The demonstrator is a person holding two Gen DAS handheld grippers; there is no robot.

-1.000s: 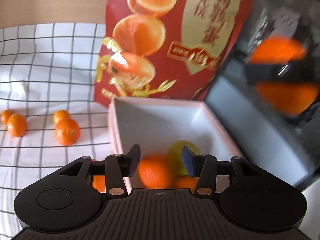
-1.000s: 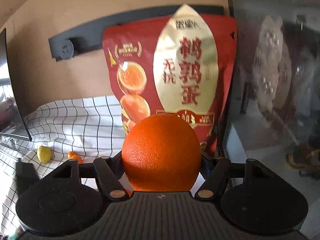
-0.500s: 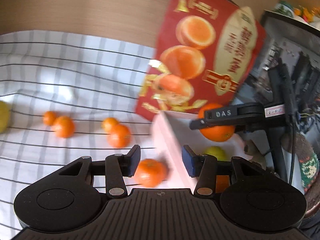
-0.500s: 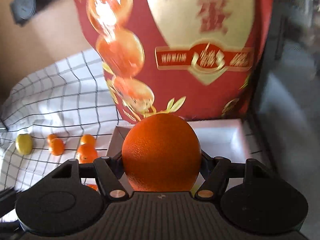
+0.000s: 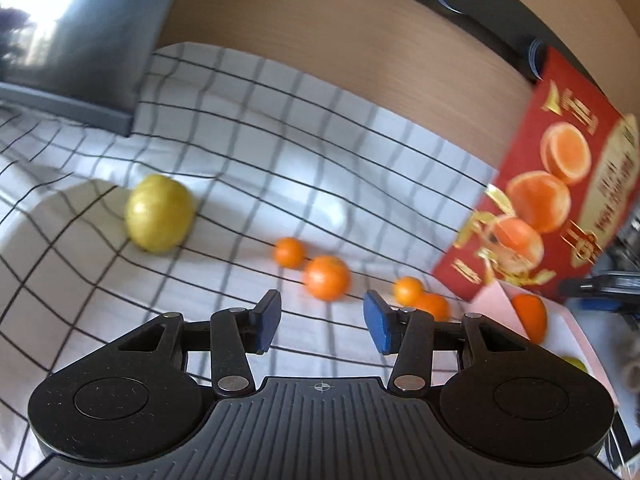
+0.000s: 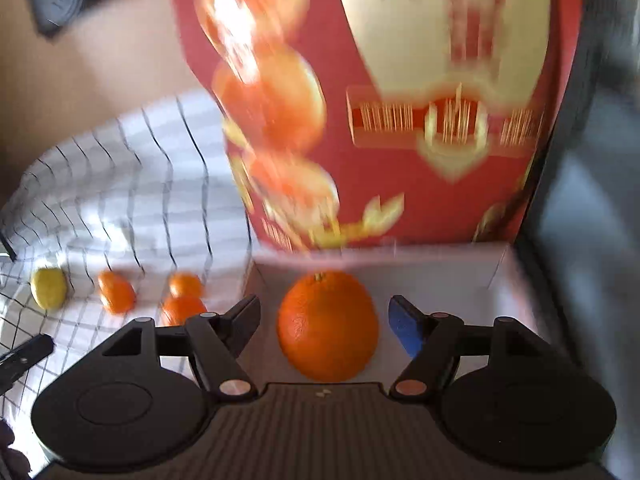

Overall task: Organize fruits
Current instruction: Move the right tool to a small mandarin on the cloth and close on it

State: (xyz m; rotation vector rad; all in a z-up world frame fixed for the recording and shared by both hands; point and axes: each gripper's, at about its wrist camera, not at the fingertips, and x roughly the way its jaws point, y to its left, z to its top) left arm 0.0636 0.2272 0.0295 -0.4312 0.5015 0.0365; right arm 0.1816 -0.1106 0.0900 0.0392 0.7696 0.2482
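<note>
Big orange (image 6: 328, 326): stem end up, in the box (image 6: 440, 280).
Right gripper (image 6: 325, 322): jaws opening, clear of it.
Left gripper (image 5: 319, 322): apart, empty.
Cloth (image 5: 240, 152): four small oranges, one yellow fruit (image 5: 159, 213).

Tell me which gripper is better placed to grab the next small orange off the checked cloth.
Left. The left gripper is open, empty and aimed at the small orange just beyond its fingertips. The right gripper is opening around the big orange over the white box.

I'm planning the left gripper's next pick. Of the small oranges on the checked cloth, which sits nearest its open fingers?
The larger orange just beyond the left gripper, almost centred between its fingers. The smaller one lies farther back; the other pair sits off right.
</note>
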